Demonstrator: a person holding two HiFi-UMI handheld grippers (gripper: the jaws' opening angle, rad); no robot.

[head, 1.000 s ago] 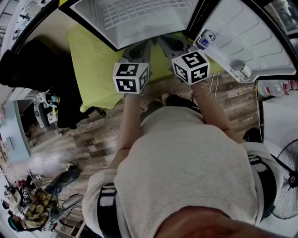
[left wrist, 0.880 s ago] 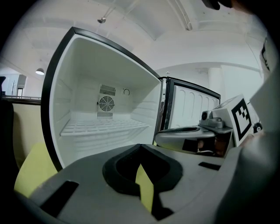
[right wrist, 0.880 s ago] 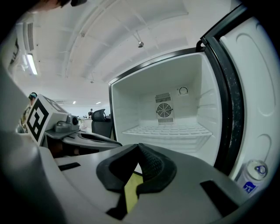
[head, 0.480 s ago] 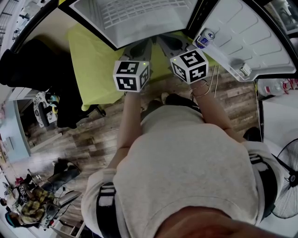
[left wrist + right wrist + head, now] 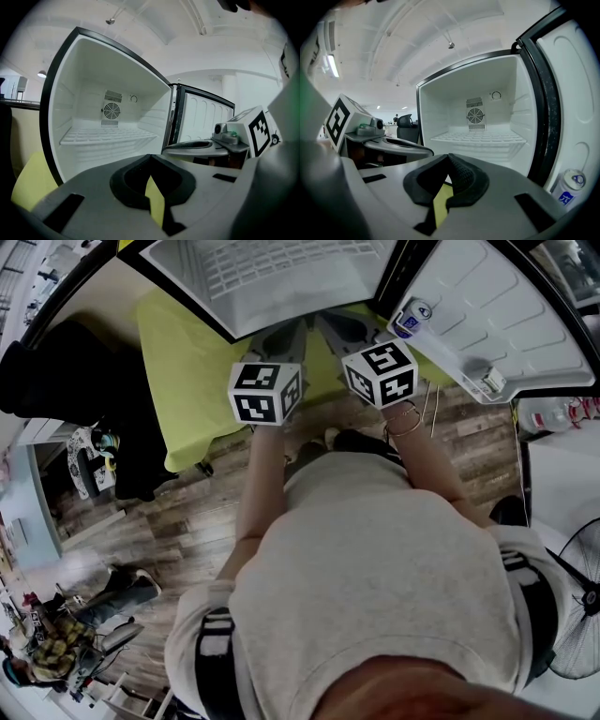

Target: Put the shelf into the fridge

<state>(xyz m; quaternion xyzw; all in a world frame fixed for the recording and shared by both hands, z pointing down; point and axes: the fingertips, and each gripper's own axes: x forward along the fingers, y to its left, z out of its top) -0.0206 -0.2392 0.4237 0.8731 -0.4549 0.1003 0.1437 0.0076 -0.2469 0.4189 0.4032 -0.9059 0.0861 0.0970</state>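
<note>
The small white fridge (image 5: 187,282) stands open in front of me, its door (image 5: 506,315) swung out to the right. The white wire shelf (image 5: 281,268) lies level inside it, below the fan grille, and shows in the left gripper view (image 5: 108,136) and the right gripper view (image 5: 476,137). My left gripper (image 5: 284,337) and right gripper (image 5: 335,331) hang side by side just outside the fridge mouth. The left gripper (image 5: 150,161) is shut with nothing between its pads. The right gripper (image 5: 447,160) is shut and holds nothing.
A yellow-green mat (image 5: 183,362) lies on the wooden floor under the fridge. A bottle (image 5: 571,185) sits in the door rack. A black chair (image 5: 56,371) stands to the left, a floor fan (image 5: 577,615) to the right. A person (image 5: 56,652) is at lower left.
Both grippers have stayed almost still before the fridge. The person at lower left has shifted about.
</note>
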